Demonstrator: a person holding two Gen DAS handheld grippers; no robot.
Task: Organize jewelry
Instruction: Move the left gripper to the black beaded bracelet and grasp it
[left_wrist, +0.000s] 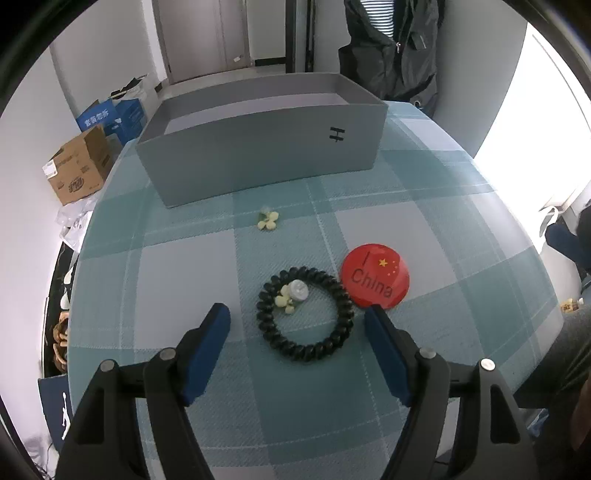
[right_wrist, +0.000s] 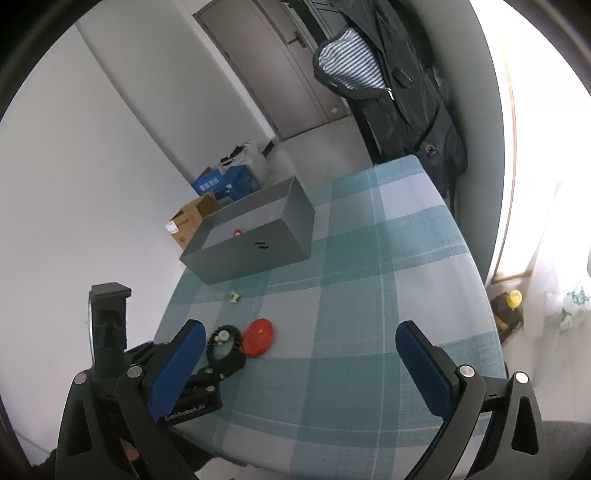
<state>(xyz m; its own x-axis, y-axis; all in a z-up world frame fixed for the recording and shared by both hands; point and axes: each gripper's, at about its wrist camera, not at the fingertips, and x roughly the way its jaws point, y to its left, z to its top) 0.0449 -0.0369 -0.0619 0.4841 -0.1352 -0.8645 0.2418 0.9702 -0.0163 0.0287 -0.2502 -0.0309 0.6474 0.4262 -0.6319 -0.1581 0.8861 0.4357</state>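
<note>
A black spiral hair tie (left_wrist: 305, 314) lies on the checked tablecloth, with a small pale flower earring (left_wrist: 291, 293) inside its ring. My left gripper (left_wrist: 297, 314) is open, its blue fingers either side of the hair tie, just above the cloth. A red "I China" badge (left_wrist: 375, 275) lies right of the tie. A second pale flower earring (left_wrist: 267, 219) lies nearer the grey box (left_wrist: 258, 162). My right gripper (right_wrist: 301, 338) is open and empty, held higher over the table's near side. In the right wrist view the hair tie (right_wrist: 223, 341), badge (right_wrist: 259, 336) and box (right_wrist: 251, 247) show; something small and red lies in the box.
The table's edges fall away left and right. Cardboard boxes (left_wrist: 79, 164) and blue cartons (left_wrist: 112, 116) stand on the floor beyond the left edge. A dark coat (left_wrist: 391, 44) hangs behind the table. The left gripper's body (right_wrist: 192, 384) shows at lower left in the right wrist view.
</note>
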